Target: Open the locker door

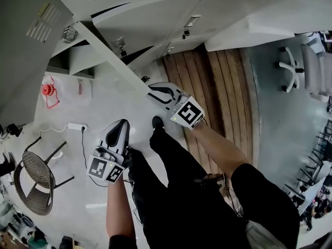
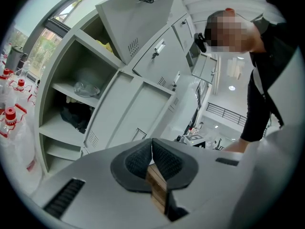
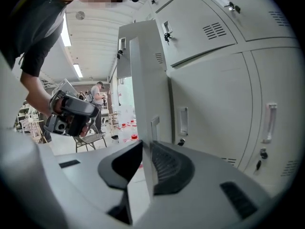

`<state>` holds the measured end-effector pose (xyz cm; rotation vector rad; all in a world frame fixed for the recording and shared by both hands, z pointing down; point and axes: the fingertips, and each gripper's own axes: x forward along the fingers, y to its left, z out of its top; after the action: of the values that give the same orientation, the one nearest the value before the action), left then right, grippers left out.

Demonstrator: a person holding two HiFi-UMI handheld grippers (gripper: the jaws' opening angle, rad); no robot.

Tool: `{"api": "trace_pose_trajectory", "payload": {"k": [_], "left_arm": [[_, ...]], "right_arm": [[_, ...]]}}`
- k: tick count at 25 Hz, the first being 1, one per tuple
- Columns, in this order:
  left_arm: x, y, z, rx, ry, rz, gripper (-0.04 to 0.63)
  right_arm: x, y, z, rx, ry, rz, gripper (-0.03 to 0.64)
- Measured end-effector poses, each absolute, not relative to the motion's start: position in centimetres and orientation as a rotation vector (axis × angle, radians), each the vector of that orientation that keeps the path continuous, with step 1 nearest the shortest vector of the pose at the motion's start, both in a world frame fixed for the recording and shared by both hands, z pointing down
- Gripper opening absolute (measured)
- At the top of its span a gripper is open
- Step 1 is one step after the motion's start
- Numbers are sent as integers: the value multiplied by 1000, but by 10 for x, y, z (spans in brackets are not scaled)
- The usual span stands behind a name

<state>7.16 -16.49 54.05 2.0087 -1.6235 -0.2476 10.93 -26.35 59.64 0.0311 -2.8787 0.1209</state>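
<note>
The right gripper (image 3: 147, 149), on a forearm stretching forward, is clamping its jaws on the free edge of the locker door (image 3: 143, 80), which is standing open, while the left gripper (image 2: 152, 145), jaws closed and empty, is hanging low over the pale floor (image 1: 104, 105) beside the lockers (image 1: 155, 14).

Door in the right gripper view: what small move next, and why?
Probably pull the right gripper back, swinging the door wider. The door's free edge sits between its jaws, apparently clamped, and the door already stands out from the lockers.
</note>
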Motion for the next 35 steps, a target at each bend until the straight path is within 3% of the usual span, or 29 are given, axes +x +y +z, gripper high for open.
{"api": "trace_pose_trajectory", "payload": {"k": [20,35], "left_arm": [[76,-143,515,2053,-1620,-249,18],[48,-35,372,2305,-1558,-222,17]], "right_arm": [[124,-271,585,255,-2832,98,80],[135,-156,411,501,-2942,109,66]]}}
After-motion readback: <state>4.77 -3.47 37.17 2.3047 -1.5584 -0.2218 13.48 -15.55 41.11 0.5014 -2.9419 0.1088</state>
